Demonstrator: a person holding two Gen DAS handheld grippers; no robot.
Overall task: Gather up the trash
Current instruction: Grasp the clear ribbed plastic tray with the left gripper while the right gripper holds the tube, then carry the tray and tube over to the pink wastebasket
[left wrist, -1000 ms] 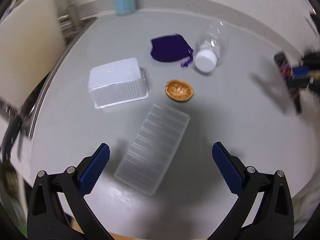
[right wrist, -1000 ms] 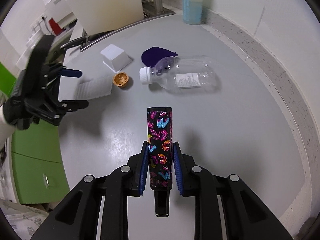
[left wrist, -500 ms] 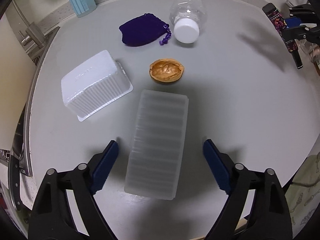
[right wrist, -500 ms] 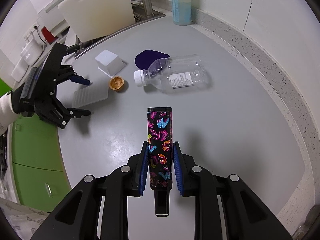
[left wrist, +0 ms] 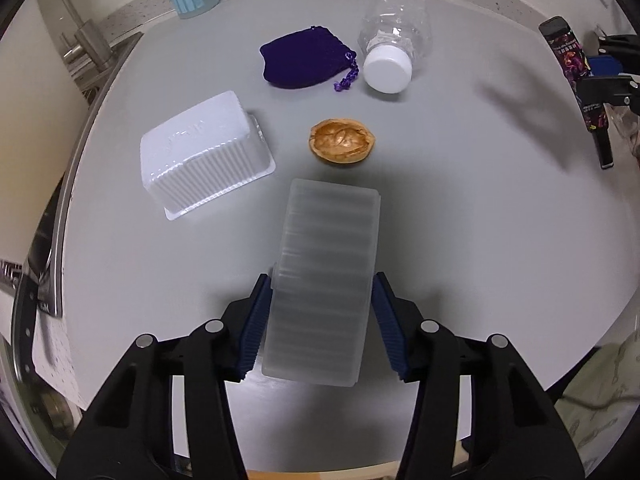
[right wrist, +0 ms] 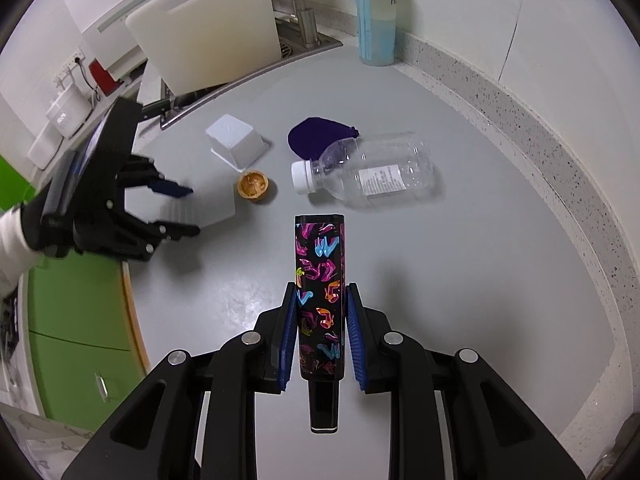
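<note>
My left gripper (left wrist: 320,312) is shut on a clear ribbed plastic tray (left wrist: 326,276) lying on the grey counter (left wrist: 460,208); both pads press its sides. Beyond it lie a walnut shell half (left wrist: 342,147), an upturned white plastic tub (left wrist: 204,154), a purple pouch (left wrist: 306,65) and a clear bottle with a white cap (left wrist: 394,50). My right gripper (right wrist: 321,312) is shut on a black tube with colourful print (right wrist: 320,292), held above the counter. The left gripper (right wrist: 176,210) also shows in the right wrist view, at the left.
A blue liquid bottle (right wrist: 376,20) stands at the back by the wall. A sink with a tap (right wrist: 304,12) and a white cutting board (right wrist: 208,36) are at the back left. The counter's edge runs along a green cabinet (right wrist: 80,320) at the left.
My left gripper has moved forward over the clear tray and closed on its sides. My right gripper still holds the printed tube, nearly unmoved.
</note>
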